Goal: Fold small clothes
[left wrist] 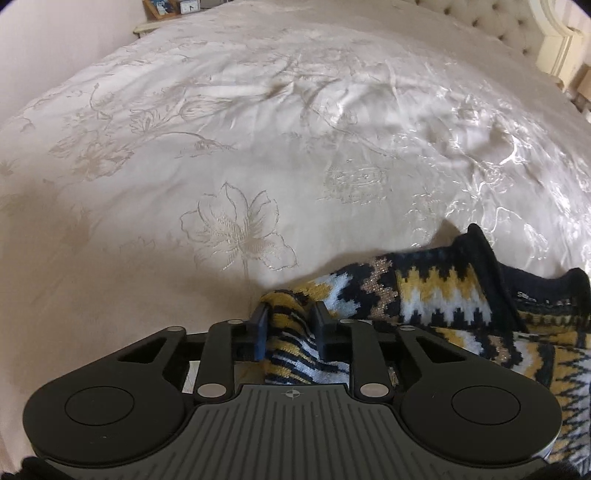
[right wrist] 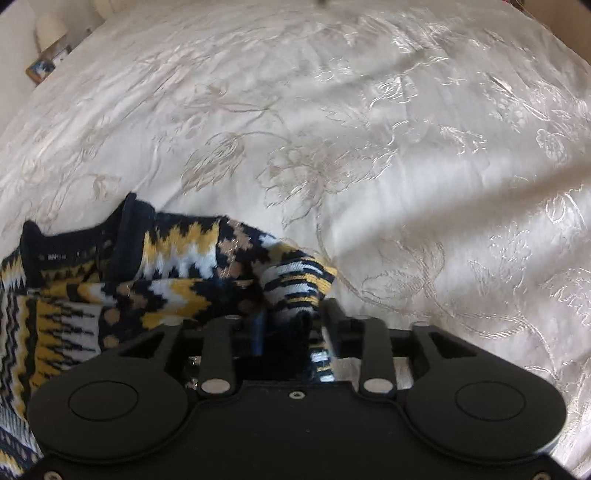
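Note:
A small knitted sweater (left wrist: 424,295) with a black, yellow and white zigzag pattern and a black collar lies on the bed. In the left wrist view it fills the lower right. My left gripper (left wrist: 290,325) is shut on a bunched fold at the sweater's left edge, and both pads press the knit. The right wrist view has the sweater (right wrist: 166,266) at the lower left. My right gripper (right wrist: 295,321) straddles a raised striped hump at the sweater's right edge. The knit sits between the jaws with a dark gap beside it, so I read no firm pinch.
A cream embroidered bedspread (left wrist: 229,229) covers the whole bed (right wrist: 406,184). A tufted headboard (left wrist: 517,33) stands at the far right. A bedside shelf with a framed picture (left wrist: 159,7) sits at the far left.

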A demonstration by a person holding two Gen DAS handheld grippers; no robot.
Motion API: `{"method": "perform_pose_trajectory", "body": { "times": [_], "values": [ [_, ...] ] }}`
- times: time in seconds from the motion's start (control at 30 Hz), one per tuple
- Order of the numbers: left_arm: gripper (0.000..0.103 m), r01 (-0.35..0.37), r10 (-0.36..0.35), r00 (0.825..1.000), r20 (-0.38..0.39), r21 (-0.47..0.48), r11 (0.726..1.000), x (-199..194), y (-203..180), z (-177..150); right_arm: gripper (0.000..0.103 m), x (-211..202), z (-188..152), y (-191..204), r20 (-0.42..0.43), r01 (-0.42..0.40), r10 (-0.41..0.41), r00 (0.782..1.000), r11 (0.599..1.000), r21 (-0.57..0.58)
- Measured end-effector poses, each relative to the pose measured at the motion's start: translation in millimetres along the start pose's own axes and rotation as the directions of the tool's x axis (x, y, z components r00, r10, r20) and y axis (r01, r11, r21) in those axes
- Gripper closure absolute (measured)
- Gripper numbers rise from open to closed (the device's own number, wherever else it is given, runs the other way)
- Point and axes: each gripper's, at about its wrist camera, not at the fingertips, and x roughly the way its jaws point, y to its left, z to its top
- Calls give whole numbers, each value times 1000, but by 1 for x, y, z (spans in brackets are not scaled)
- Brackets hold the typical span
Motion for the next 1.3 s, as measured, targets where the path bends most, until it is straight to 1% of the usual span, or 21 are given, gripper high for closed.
{"method": "perform_pose_trajectory", "body": {
  "times": [0.03, 0.07, 0.13, 0.2, 0.27, 0.33, 0.37, 0.4, 0.43, 0.5, 0.63, 0.67, 0.7, 0.8, 0.97, 1.13, 1.3],
  "values": [
    [72, 6, -7, 1000, -4, -9, 1000, -1, 2, 0, 40, -2, 1, 0, 5, 13, -13, 1000, 1000, -7],
    [70, 20, -20, 1000, -9, -26, 999, -1, 5, 2, 33, -6, 1, -1, 14, 23, -23, 1000, 1000, -15],
    [60, 41, -42, 999, -13, -66, 997, -5, 11, 3, 32, -13, 1, -4, 30, 26, -26, 999, 1000, -6],
    [56, 46, -47, 999, -5, -91, 995, -13, 15, 2, 29, -20, 2, -6, 46, 38, -39, 998, 999, 15],
    [53, 46, -45, 999, 8, -84, 995, -25, 14, 1, 27, -31, 0, -10, 70, 41, -43, 997, 999, 30],
    [42, 56, -55, 998, 24, -57, 997, -38, 11, -2, 22, -43, -5, -12, 96, 40, -43, 994, 998, 38],
    [40, 58, -57, 998, 26, -40, 998, -46, 8, -5, 18, -48, -6, -13, 107, 38, -42, 993, 999, 39],
    [35, 60, -59, 998, 29, -23, 998, -53, 5, -8, 17, -55, -9, -12, 119, 35, -39, 992, 999, 37],
    [33, 65, -64, 997, 34, -9, 998, -60, 2, -11, 16, -61, -12, -11, 130, 31, -35, 991, 999, 31],
    [31, 79, -80, 996, 49, 20, 997, -76, -5, -20, 9, -72, -20, -8, 146, 26, -28, 989, 1000, 14],
    [29, 100, -105, 993, 62, 76, 992, -105, -21, -43, 6, -91, -39, 4, 158, 7, -1, 987, 999, -37],
    [28, 109, -114, 992, 59, 86, 990, -110, -26, -51, 3, -94, -45, 9, 151, -5, 13, 988, 999, -51],
    [27, 117, -123, 991, 50, 95, 989, -114, -30, -59, 2, -99, -50, 12, 145, -19, 28, 989, 998, -65],
    [27, 144, -147, 989, 14, 120, 982, -122, -43, -84, 2, -103, -69, 29, 115, -51, 65, 991, 992, -117],
    [27, 177, -165, 983, -85, 167, 970, -121, -57, -129, 2, -102, -104, 60, 29, -104, 111, 993, 975, -197],
    [27, 186, -158, 977, -145, 199, 962, -121, -57, -162, 2, -103, -134, 77, -41, -141, 135, 990, 961, -236],
    [27, 188, -152, 973, -176, 213, 959, -124, -48, -183, 2, -104, -160, 86, -109, -160, 136, 985, 953, -258]
  ]
}}
